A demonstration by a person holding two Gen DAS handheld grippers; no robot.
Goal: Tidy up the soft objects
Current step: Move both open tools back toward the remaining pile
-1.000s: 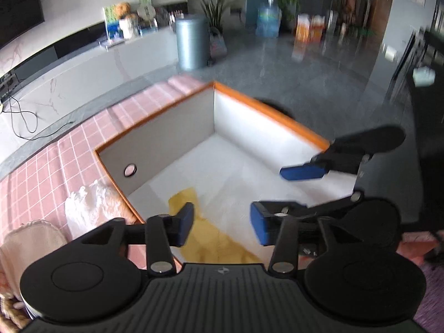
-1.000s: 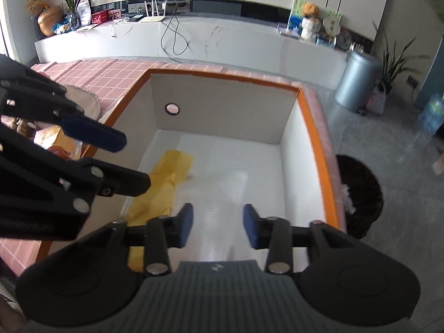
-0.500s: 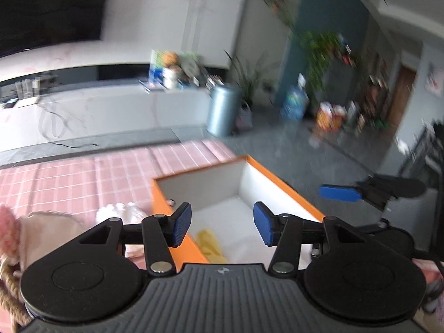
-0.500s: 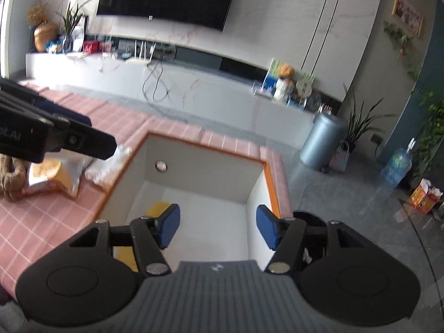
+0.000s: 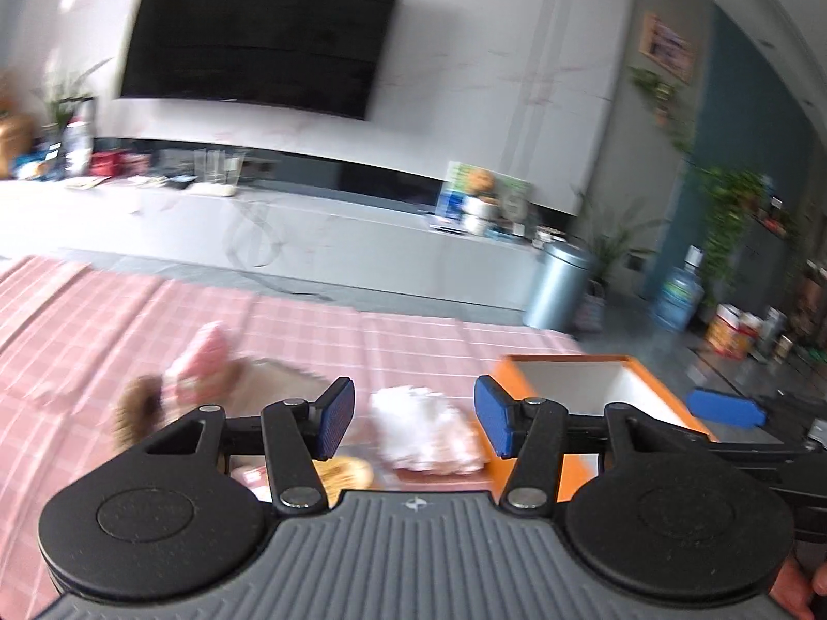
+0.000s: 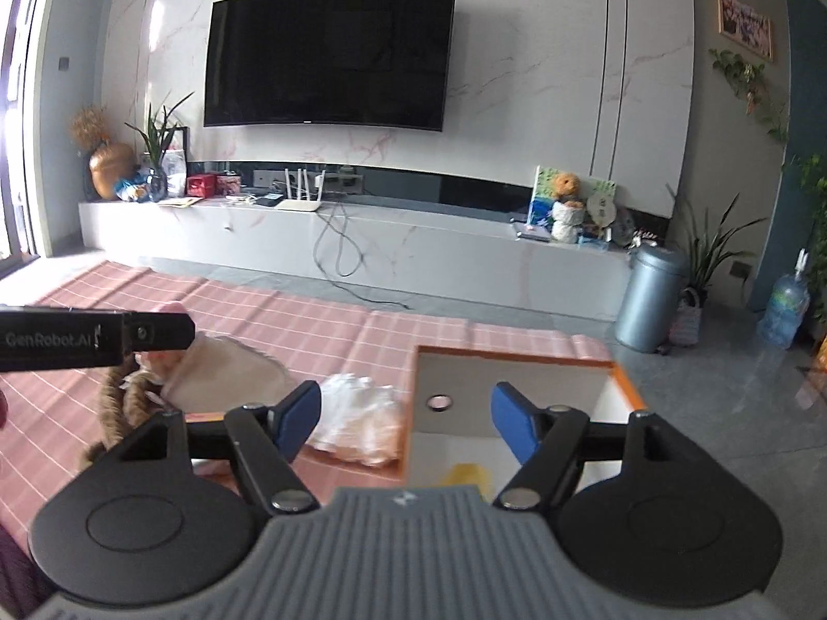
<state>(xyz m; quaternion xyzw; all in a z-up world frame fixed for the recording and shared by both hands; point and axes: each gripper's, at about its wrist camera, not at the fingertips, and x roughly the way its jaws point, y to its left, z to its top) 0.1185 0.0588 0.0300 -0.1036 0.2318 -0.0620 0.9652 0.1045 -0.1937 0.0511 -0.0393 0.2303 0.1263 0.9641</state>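
An orange-rimmed white box stands on the pink checked tablecloth; a yellow cloth lies inside it. A white crumpled soft bundle lies just left of the box. Further left lie a cream and pink plush item with brown braided cord, and a packet. My left gripper is open and empty above the white bundle. My right gripper is open and empty at the box's near left corner.
A long white TV bench with clutter runs behind the table under a wall TV. A grey bin, plants and a water bottle stand on the floor at the right. The left gripper's finger crosses the right wrist view.
Both grippers have lifted out of the box and tilted up. The left one swung left over the items on the cloth. The yellow cloth stays in the box.
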